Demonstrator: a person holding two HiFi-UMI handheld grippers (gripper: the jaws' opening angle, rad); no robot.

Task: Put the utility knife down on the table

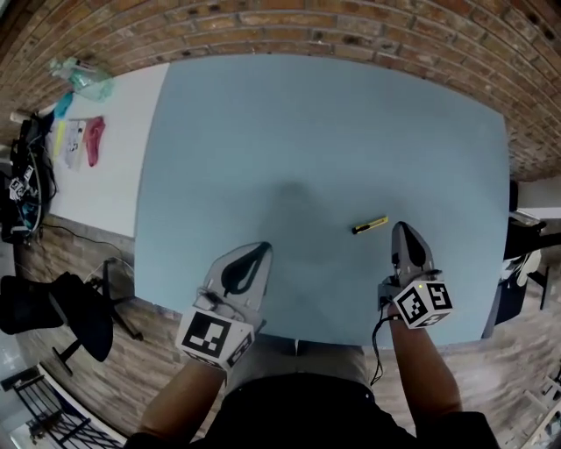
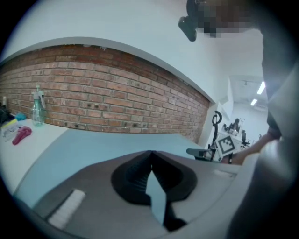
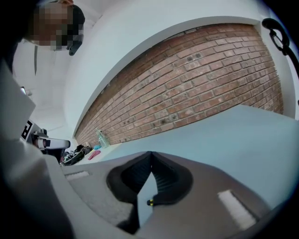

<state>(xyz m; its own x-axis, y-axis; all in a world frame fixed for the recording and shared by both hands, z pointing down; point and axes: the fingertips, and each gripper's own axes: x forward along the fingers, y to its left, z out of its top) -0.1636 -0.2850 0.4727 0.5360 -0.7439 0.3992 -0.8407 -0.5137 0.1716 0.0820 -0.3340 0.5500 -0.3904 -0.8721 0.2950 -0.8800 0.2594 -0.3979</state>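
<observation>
Two hand-held grippers hang over a pale blue table (image 1: 333, 131). The utility knife (image 1: 370, 225), yellow and black, lies flat on the tabletop, just to the left of the tip of the right gripper (image 1: 401, 230). That gripper's jaws are pressed together with nothing between them. The left gripper (image 1: 264, 249), near the table's front edge, is likewise closed and empty. A brick wall (image 1: 351, 26) runs behind the table.
</observation>
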